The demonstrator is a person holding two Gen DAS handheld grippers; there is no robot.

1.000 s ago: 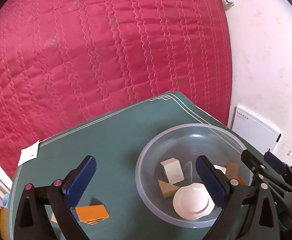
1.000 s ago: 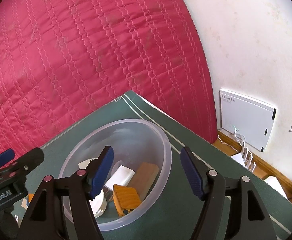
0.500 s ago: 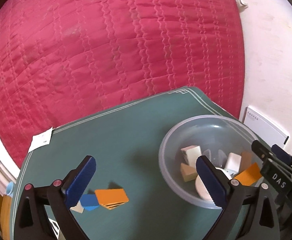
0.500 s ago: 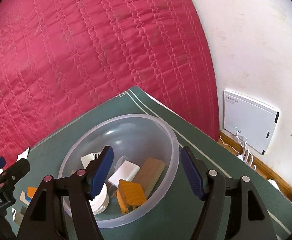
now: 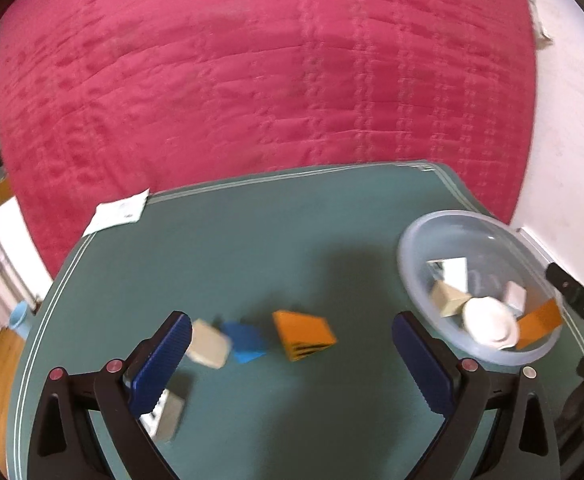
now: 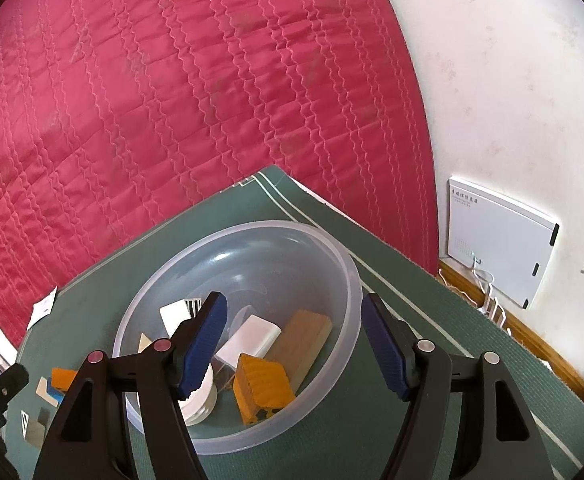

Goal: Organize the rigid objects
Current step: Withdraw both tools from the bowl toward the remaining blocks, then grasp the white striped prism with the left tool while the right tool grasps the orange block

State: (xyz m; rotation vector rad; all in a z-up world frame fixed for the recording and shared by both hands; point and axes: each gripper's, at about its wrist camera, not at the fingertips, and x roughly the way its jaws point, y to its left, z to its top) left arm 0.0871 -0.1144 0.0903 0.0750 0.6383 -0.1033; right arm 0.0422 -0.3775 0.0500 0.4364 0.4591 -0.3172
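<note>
Swung leftward, the left gripper (image 5: 292,360) now hangs wide open and empty above the orange block (image 5: 301,334); right gripper (image 6: 293,346), likewise agape and empty, faces the bowl (image 6: 331,252) at twelve o'clock.

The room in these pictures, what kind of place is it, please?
Probably a bedroom at home: a red quilted bedspread lies behind the green mat, and a white wall box sits above a wooden skirting board.

Green worktop (image 5: 311,248); clear bowl (image 6: 276,232); orange block (image 5: 301,334), blue block (image 5: 246,340); crimson stitch-striped quilt (image 6: 172,100).
</note>
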